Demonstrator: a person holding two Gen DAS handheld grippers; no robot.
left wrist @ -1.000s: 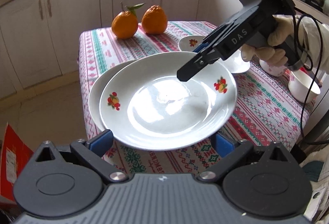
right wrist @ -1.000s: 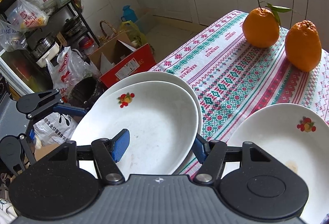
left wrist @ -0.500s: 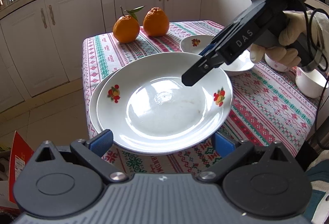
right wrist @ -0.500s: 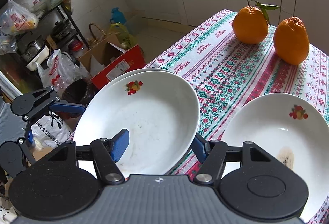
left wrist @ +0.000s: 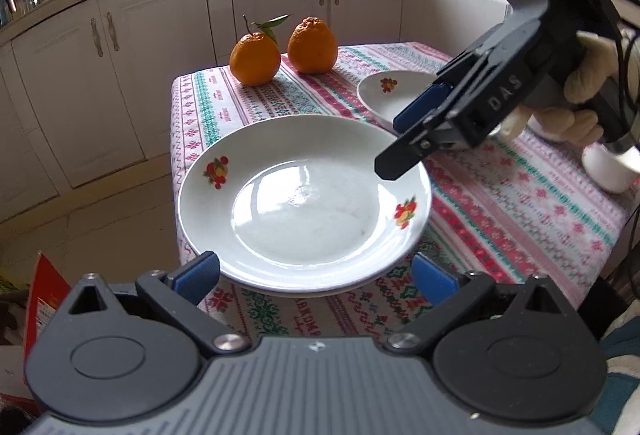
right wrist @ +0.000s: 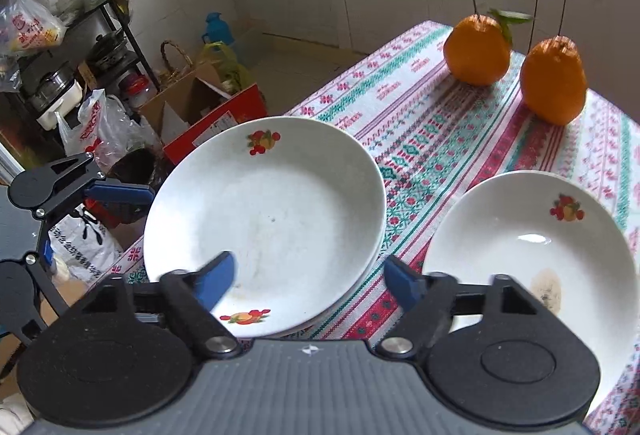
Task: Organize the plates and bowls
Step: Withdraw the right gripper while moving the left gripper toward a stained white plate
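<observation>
Now, far left in the right wrist view: left gripper (right wrist: 80, 223) parked off the table edge (right wrist: 132, 255), spread wide, holding nothing. From its own camera, seen straddling the near lip of the stack without touching it.

Left of centre: top plate (right wrist: 264, 211), white glazed china with fruit decals, nested on a second plate (right wrist: 360, 287) showing only as a sliver of rim. Both sitting at the corner of the patterned tablecloth (right wrist: 420, 139), overhanging the edge a little.

Lower centre: right gripper (right wrist: 310, 281), just been opening, now well apart. One blue pad over the plate's inner slope, the other outside the rim; rim between them, neither pad pressing.

Right: third plate (right wrist: 520, 255), alone on the cloth, faint brown stain near its front. Likely next for the stack.

Upper right: two oranges (right wrist: 516, 71), well clear.

Handling, as a judgement: stiff, fairly heavy, slick under the glaze, apt to chip or shatter if dropped. Best pinched at the near rim, pads above and below the lip, kept level, lowered gently onto the pile, not slid.
</observation>
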